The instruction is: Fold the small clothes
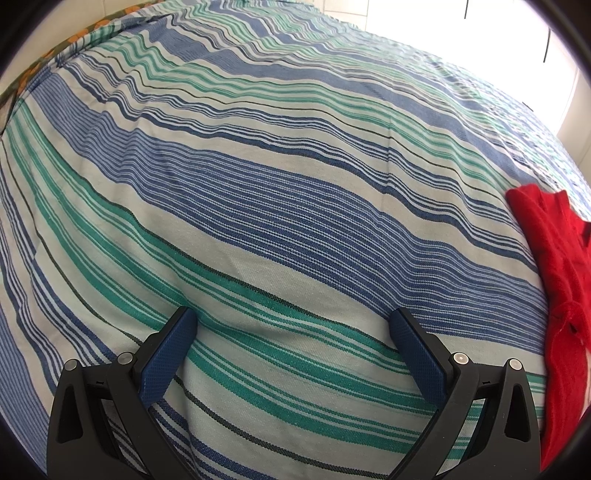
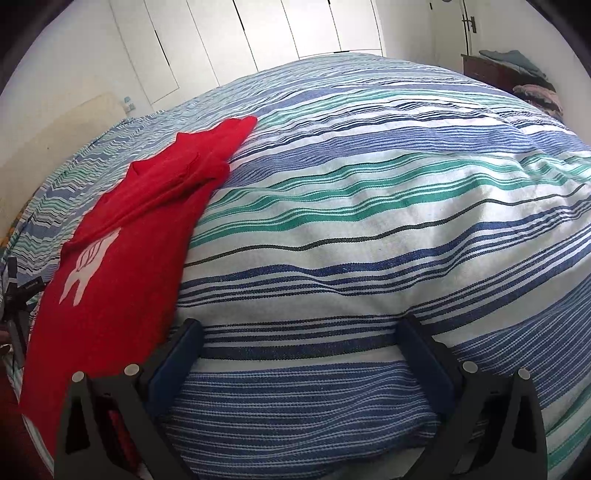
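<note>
The red garment [image 2: 122,266] lay flat on the striped bedspread [image 2: 369,229], toward the left side of the bed in my right wrist view, and I could see it again at the far right edge of my left wrist view [image 1: 554,295]. Its long axis ran from the near left corner of the bed away toward the far middle, with a narrower end, a sleeve or shoulder as far as I could tell, pointing to the far side and the broad body nearest me. A pale printed figure [image 2: 88,266] sat on the near half of it. Some folds showed in its far part, though I could not tell how many layers lay there. My right gripper [image 2: 299,332] hung over bare bedspread just right of the garment, its fingers spread wide with nothing between them; its left finger [image 2: 177,354] sat just beside the red cloth's edge, and I could not tell whether they touched. My left gripper [image 1: 291,321] was likewise spread and empty, over the stripes, with the garment off to its right. Nothing lay on the garment. Beyond the bed stood white wardrobe doors [image 2: 258,29], and at the far right a dark piece of furniture [image 2: 495,72] bore heaped cloth [image 2: 517,57].
</note>
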A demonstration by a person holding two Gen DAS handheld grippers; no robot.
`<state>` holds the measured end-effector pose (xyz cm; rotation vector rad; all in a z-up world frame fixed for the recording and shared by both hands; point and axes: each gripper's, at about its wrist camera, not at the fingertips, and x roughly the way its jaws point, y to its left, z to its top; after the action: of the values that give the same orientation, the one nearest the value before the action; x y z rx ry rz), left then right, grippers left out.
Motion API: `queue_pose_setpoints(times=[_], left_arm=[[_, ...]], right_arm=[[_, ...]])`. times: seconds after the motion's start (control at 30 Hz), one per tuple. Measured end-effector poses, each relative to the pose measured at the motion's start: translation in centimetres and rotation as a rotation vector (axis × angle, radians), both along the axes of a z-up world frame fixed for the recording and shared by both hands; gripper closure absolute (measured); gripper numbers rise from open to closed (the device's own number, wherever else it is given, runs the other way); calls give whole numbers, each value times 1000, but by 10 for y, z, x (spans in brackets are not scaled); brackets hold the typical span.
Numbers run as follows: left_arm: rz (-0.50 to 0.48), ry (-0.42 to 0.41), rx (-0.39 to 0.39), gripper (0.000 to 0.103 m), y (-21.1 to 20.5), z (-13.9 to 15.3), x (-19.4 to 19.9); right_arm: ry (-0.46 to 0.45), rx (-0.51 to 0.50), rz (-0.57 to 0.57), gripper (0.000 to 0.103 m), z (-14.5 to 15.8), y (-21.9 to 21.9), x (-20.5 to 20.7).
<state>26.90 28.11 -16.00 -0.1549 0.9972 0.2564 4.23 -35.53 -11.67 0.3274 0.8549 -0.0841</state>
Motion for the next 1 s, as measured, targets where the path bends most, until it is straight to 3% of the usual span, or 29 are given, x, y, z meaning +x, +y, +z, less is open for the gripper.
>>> queue_pose_setpoints(times=[0.43, 0.57, 0.63, 0.7, 0.77, 0.83, 0.9, 0.93, 1.0], left_arm=[[16, -7, 19, 0, -3, -1, 2], [22, -19, -9, 0, 0, -1, 0], [26, 3, -57, 0, 6, 1, 1], [12, 92, -107, 1, 8, 8, 3], [-12, 156, -204, 2, 7, 23, -9], [-113, 141, -395, 1, -2, 47, -44], [-236, 133, -552, 1, -19, 63, -84], [-306, 145, -599, 1, -32, 66, -103], [-402, 183, -617, 1, -59, 66, -138]], right_arm=[[-55, 86, 12, 0, 2, -11, -8], [-57, 81, 12, 0, 3, -10, -8], [-56, 80, 13, 0, 3, -10, -8], [-35, 83, 19, 0, 3, -11, -5], [50, 90, 47, 0, 9, -13, 3], [127, 156, 58, 1, 23, -14, 8], [129, 295, 122, 1, 43, -11, 3], [121, 341, 180, 1, 53, -4, 0], [141, 383, 309, 1, 67, 15, -8]])
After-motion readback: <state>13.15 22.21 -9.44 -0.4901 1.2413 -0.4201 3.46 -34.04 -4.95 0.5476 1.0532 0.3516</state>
